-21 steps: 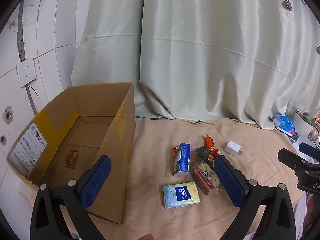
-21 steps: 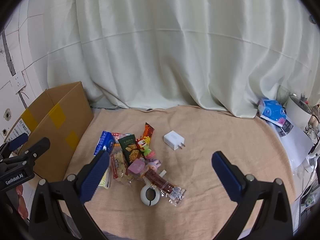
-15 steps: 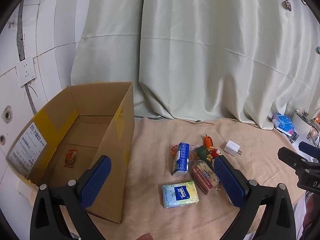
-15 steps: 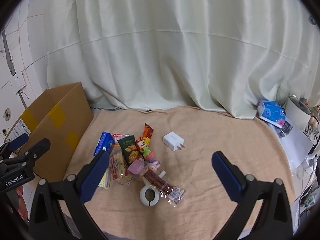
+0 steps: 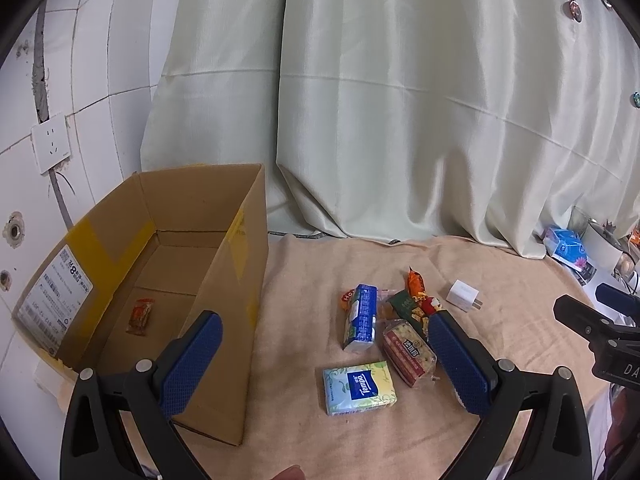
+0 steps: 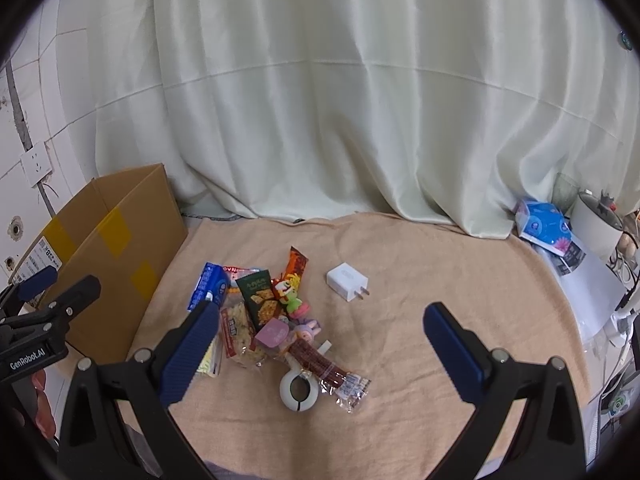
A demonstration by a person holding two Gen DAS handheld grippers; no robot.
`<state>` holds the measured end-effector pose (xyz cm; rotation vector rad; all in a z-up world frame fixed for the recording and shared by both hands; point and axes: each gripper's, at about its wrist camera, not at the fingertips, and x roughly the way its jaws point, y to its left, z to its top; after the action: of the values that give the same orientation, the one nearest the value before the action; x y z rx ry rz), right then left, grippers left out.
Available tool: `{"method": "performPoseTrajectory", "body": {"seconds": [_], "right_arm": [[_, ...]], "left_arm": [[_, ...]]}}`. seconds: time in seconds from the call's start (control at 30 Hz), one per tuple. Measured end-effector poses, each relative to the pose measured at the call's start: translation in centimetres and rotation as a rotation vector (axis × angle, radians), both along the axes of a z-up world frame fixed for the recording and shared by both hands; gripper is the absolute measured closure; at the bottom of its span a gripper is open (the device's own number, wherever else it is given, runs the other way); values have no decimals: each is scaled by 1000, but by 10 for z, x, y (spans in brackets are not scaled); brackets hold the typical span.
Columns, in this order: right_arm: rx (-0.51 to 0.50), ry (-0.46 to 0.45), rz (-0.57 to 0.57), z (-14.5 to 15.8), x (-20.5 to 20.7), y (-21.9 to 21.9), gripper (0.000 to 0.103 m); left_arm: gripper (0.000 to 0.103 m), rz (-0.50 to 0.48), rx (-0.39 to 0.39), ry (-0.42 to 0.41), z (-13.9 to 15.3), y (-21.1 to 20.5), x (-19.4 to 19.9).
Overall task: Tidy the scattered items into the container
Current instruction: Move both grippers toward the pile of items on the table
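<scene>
In the view from my left wrist, my left gripper (image 5: 322, 354) is released, its two blue pads wide apart with nothing between them, above the beige towel-like cloth (image 5: 500, 280) that covers the table. At about 9 o'clock stands the open brown cardboard box with yellow tape (image 5: 236, 280), and one small red-orange snack packet (image 5: 140, 316) lies flat on its bottom. Toward 2 o'clock from the box, in the middle of the cloth, the scattered things lie close together: a blue and white carton (image 5: 362, 316) on its side, a red cracker packet (image 5: 408, 350) just beside it at 4 o'clock, and a pale green and blue Tempo tissue pack (image 5: 358, 386) at 6 o'clock of the carton. A white charger plug (image 5: 462, 296) lies a little apart at 3 o'clock of the pile. My other tool shows at the right edge.

In the view from my right wrist, my right gripper (image 6: 320, 352) is also released, both pads spread wide, holding nothing. The pile is at 10 o'clock between the pads: the blue carton, a dark green cracker bag (image 6: 258, 300), an orange wrapper (image 6: 296, 266), small colourful toy figures (image 6: 290, 296), and a clear pack of dark red sticks (image 6: 324, 368). A white ring-shaped clip (image 6: 298, 390) touches this pack at 7 o'clock of it. The white plug is at 12 o'clock, apart from the pile. The box stands at 9 o'clock, at the edge of the cloth.
</scene>
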<state>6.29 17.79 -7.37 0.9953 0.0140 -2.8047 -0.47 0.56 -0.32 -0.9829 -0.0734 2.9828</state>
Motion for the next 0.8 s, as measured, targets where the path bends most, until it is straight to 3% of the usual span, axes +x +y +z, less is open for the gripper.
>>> {"method": "performPoseTrajectory", "body": {"seconds": [0.47,0.8], "right_arm": [[6,5,10,2,2,-1,0],[3,4,13,0,2,0,0]], "left_arm": [[0,-3,4,0,1,0,0],[0,-59,40,2,-1,7,-2]]}}
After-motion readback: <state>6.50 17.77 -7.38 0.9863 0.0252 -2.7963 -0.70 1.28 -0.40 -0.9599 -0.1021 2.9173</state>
